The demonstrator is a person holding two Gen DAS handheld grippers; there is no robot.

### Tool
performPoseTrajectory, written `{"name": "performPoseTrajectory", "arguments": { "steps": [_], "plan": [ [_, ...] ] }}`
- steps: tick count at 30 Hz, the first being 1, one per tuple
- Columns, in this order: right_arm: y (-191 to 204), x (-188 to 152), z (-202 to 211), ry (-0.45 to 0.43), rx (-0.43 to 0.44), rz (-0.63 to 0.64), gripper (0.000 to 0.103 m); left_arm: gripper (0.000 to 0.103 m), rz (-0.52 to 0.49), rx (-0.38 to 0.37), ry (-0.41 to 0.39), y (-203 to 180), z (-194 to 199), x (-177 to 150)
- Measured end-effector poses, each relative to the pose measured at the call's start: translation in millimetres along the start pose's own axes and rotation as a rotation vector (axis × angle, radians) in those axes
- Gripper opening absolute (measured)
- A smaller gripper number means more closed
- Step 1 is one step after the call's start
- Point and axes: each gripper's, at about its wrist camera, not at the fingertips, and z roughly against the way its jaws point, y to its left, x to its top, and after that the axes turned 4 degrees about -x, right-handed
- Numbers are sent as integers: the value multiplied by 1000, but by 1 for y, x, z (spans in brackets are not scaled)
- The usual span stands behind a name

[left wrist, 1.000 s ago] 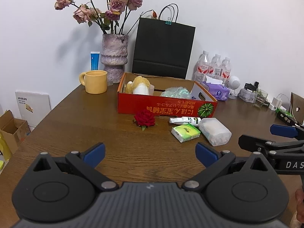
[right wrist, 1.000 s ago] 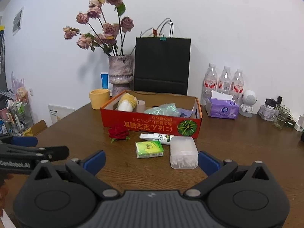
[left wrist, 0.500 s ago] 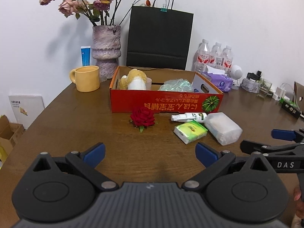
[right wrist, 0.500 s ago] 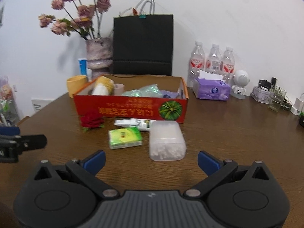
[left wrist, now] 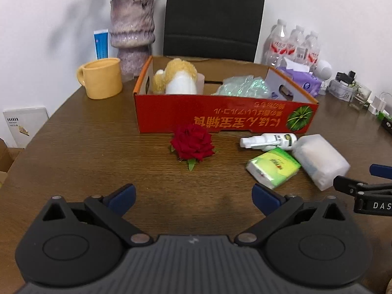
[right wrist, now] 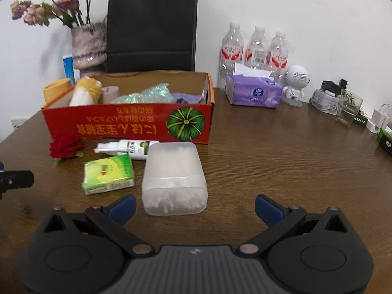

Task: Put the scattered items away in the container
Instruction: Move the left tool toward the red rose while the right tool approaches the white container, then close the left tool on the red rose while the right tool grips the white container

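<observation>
Both spread fingers flank the swab box's near end, apparently untouching.

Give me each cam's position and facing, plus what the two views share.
Left wrist: low over the table's near edge, facing the red rose and red box; own open left gripper shows, right gripper at frame right.
Right wrist: further right, facing the swab box; own open fingers show, left gripper at frame left.
Shared: rose, box, green tissue pack, spray bottle.

L wrist cam: low over table, faces red cardboard box front, rose centred, near. R wrist cam: same heading, further right, cotton-swab box close. Shared: box, rose, tissue pack, spray bottle.
</observation>
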Motion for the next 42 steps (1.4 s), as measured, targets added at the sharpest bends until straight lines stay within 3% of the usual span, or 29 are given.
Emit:
{"name": "performPoseTrajectory", "arguments": {
  "steps": [18,26,28,31,33,34,35,36,42],
  "plan": [
    [0,16,-49,85,9,-19,103,103,-7,23,93,5,-89,36],
    [-10,21,-62,79,13,-101,101,103,-38,37,73,3,-112,47],
    [-10,21,-65,84,20,-110,96,102,-50,40,69,0,-116,49],
    [-8,20,-66,78,22,-110,92,90,-71,25,55,-4,-116,50],
    [-5,19,-65,68,25,-98,87,71,-77,25,38,-5,-115,50],
    [-4,18,-64,63,27,-92,80,65,-80,25,28,-6,-114,50],
    [-3,18,-63,57,31,-87,75,47,-84,20,21,-6,-113,50],
    [-1,17,-61,51,36,-81,65,40,-89,9,19,-7,-111,50],
    [3,14,-54,27,46,-61,65,35,-112,-26,20,-11,-105,48]
  ]
}}
